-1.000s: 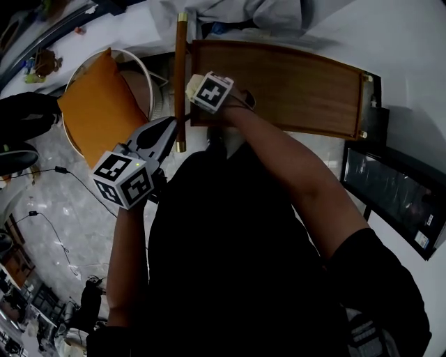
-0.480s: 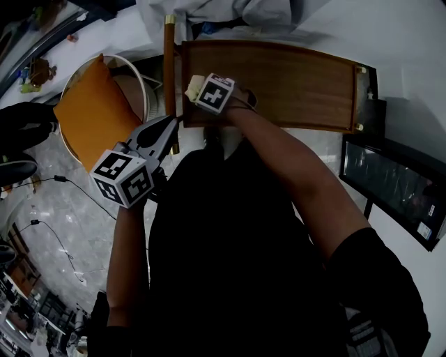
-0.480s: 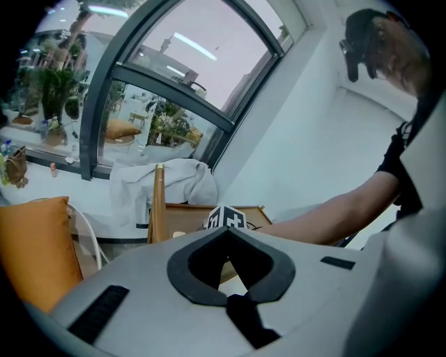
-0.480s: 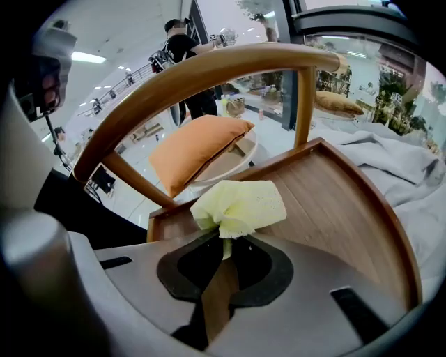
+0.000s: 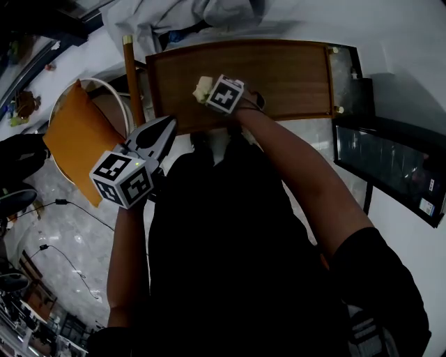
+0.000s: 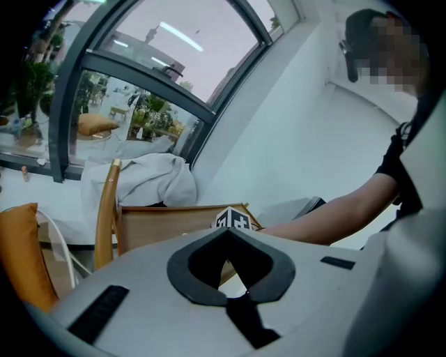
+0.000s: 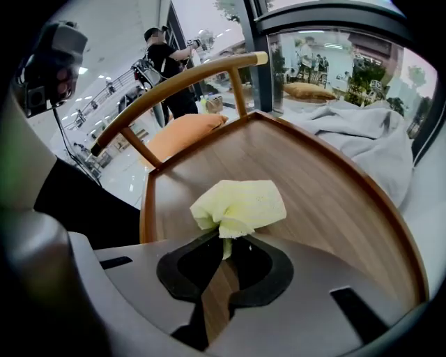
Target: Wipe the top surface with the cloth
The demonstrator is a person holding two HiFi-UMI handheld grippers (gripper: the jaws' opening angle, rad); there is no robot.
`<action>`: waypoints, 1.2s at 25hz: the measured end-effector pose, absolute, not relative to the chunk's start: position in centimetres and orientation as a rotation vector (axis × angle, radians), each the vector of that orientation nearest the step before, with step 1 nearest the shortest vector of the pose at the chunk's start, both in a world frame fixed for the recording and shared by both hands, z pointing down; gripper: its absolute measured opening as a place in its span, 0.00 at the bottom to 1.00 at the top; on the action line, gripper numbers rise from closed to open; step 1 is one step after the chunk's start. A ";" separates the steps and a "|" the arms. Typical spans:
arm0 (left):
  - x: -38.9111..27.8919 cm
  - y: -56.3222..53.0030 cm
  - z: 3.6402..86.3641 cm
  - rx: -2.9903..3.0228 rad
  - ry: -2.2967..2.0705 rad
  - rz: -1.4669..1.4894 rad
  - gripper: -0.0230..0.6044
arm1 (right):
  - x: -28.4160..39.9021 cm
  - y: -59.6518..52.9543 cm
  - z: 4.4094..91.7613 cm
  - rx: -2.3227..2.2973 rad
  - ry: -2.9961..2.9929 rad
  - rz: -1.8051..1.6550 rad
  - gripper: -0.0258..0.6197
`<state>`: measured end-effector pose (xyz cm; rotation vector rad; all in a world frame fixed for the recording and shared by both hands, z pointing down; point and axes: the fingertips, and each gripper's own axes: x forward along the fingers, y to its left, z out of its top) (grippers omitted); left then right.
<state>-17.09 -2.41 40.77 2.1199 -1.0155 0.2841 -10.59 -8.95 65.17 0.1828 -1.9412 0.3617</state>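
Note:
The wooden top surface (image 5: 279,70) is a rimmed brown board ahead of me. My right gripper (image 5: 208,90) is over its near left part, shut on a crumpled pale yellow cloth (image 5: 202,88). In the right gripper view the cloth (image 7: 240,203) bunches out past the jaw tips (image 7: 224,238) and rests on the wood (image 7: 306,181). My left gripper (image 5: 169,123) hangs off the table's near left corner, shut on nothing. In the left gripper view its tips (image 6: 228,232) meet, with the right gripper's marker cube (image 6: 233,218) beyond.
A wooden chair with a curved back rail (image 5: 129,77) and an orange cushion (image 5: 77,136) stands left of the table. Grey fabric (image 5: 181,17) lies past the far edge. Black framed panels (image 5: 387,174) lean at the right. Cables (image 5: 77,209) trail on the marble floor.
My right gripper has slid the cloth from the table's left edge in towards the right. The head camera has turned, so chair and table sit further left. The left gripper has stayed put.

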 end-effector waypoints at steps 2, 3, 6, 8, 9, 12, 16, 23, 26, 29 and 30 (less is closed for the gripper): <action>-15.7 -3.0 40.7 2.136 -0.991 0.292 0.05 | -8.2 -9.4 65.2 0.208 -1.927 0.376 0.11; -15.0 -3.3 40.7 2.143 -0.979 0.297 0.05 | -7.1 -9.6 65.2 0.221 -1.919 0.387 0.11; -13.1 -3.9 40.7 2.162 -0.950 0.306 0.05 | -4.0 -10.1 65.1 0.256 -1.920 0.418 0.11; -11.9 -4.2 40.6 2.170 -0.935 0.309 0.05 | -1.9 -10.7 65.1 0.284 -1.908 0.416 0.11; -11.3 -4.4 40.6 2.174 -0.928 0.312 0.05 | -0.8 -11.0 65.1 0.296 -1.896 0.414 0.11; -9.8 -5.0 40.5 2.185 -0.908 0.317 0.05 | 2.3 -11.6 65.0 0.324 -1.876 0.425 0.11; -8.0 -5.6 40.4 2.197 -0.890 0.323 0.05 | 5.6 -12.1 65.0 0.353 -1.865 0.445 0.11; -5.2 -6.4 40.6 2.206 -0.855 0.333 0.05 | 10.7 -13.3 64.6 0.414 -1.832 0.448 0.11; -4.0 -6.8 40.7 2.213 -0.841 0.331 0.05 | 12.7 -13.5 64.6 0.429 -1.818 0.460 0.11; -2.6 -7.1 40.7 2.223 -0.820 0.331 0.05 | 15.2 -13.9 64.4 0.463 -1.790 0.450 0.11; -2.1 -7.2 40.7 2.226 -0.812 0.332 0.05 | 15.9 -14.1 64.3 0.474 -1.788 0.449 0.11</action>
